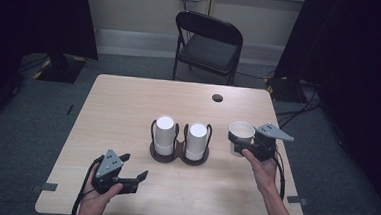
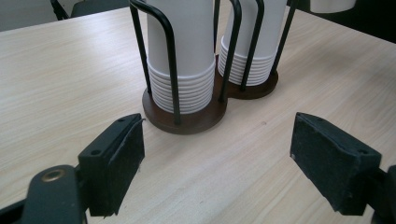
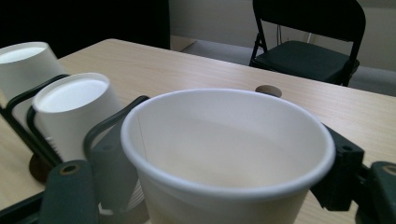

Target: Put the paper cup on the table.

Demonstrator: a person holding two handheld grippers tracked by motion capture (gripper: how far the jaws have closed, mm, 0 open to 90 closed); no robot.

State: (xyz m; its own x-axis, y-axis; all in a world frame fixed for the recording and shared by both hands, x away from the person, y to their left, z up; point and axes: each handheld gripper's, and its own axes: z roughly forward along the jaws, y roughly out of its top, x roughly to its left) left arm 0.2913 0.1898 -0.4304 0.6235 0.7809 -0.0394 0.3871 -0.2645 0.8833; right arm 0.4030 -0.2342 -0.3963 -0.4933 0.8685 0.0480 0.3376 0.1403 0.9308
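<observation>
Right hand-held gripper, at 3 o'clock on the counter, clamps a single upright paper cup, mouth up, between its jaws, just beside the two-ring cup holder. The holder, at the counter's centre, carries two stacks of inverted cups. Left hand-held gripper, at 7 o'clock, has its jaws spread wide with nothing between them.
</observation>
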